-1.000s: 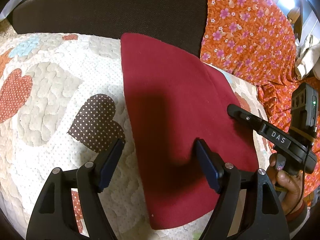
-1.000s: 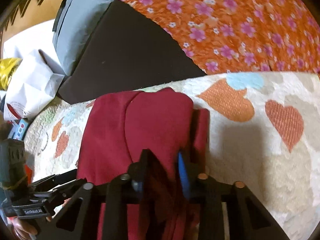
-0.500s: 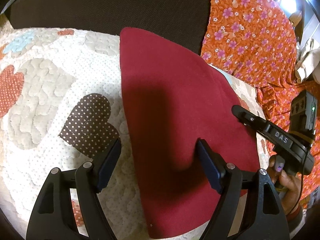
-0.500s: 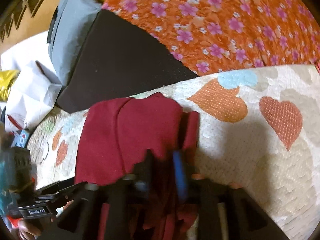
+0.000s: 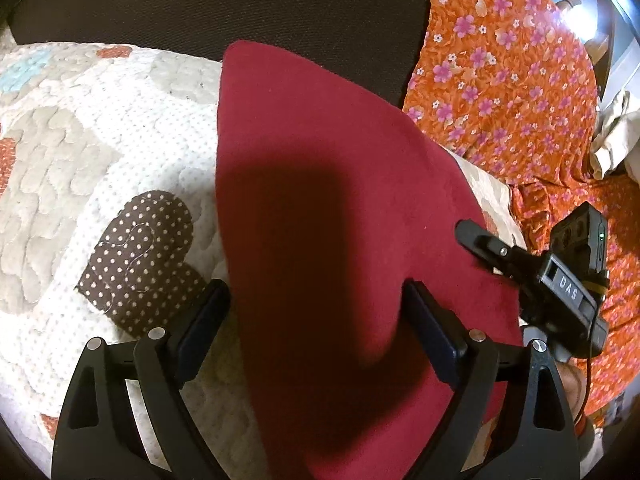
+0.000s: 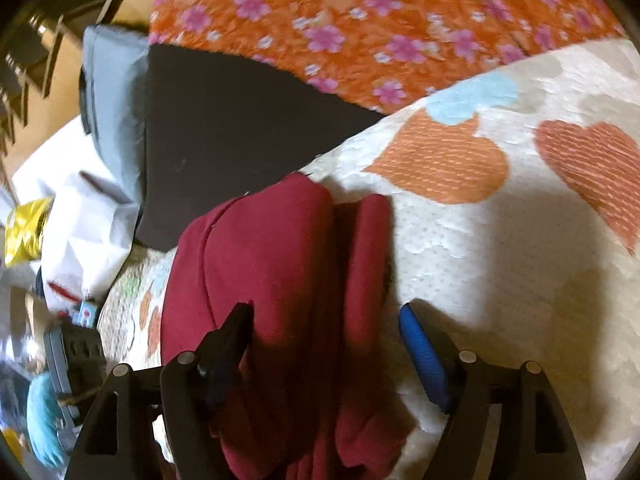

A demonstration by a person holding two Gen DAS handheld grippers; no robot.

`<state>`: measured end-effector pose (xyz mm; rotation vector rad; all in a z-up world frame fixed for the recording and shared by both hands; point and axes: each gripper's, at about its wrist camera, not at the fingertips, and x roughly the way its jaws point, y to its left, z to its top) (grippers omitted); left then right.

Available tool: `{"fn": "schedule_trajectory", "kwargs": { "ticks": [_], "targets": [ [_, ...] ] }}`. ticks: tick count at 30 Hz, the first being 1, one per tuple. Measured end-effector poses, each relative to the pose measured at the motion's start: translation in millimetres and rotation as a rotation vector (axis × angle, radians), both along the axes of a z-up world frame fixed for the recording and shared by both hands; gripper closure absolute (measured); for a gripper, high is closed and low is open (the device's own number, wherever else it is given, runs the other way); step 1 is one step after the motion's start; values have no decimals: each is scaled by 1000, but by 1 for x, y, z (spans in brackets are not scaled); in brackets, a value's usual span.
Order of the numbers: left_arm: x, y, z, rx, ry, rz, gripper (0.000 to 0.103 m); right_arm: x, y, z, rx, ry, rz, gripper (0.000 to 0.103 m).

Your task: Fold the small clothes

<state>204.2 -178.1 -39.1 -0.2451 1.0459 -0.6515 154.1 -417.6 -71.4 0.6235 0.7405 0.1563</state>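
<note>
The red garment (image 5: 328,208) lies flat on the heart-patterned quilt (image 5: 80,152), its far edge near the black cushion (image 5: 240,4). The left gripper (image 5: 316,328) hovers over its near part, jaws spread and holding nothing. The right gripper (image 6: 324,344) also has its jaws spread above the folded layers. To fold well, I think each gripper should pinch one near corner, lift together, and lay the edge evenly toward the cushion.

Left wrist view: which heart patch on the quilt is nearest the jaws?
The brown polka-dot heart, just ahead of the left gripper, by its left jaw. The orange hearts and the pale blue patch lie farther off on the quilt.
</note>
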Motion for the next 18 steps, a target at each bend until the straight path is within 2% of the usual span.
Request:
{"fn": "schedule_trajectory", "kwargs": {
  "ticks": [1,2,4,6,7,8,10,13,18],
  "targets": [
    [0,0,0,-5,-6,-1,15,3,1,-1,11,0,21,41],
    [-2,0,0,-12,-17,-10,23,6,3,-2,37,1,42,49],
    [-4,-1,2,-7,-28,-28,33,6,7,0,38,9,18,55],
    [-7,-1,9,12,-38,-36,43,0,13,8,8,-4,5,64],
    [-9,1,13,16,-38,-40,50,-5,15,13,11,-12,1,66],
    [-12,4,16,19,-32,-46,53,-10,17,19,23,-21,4,67],
    [-23,14,25,26,10,-56,54,-22,25,31,48,-30,35,68],
    [-49,35,39,52,47,-57,54,-46,50,47,10,-26,91,69],
    [-105,76,50,130,30,-44,54,-93,93,44,43,-29,173,69]
  ]
}}
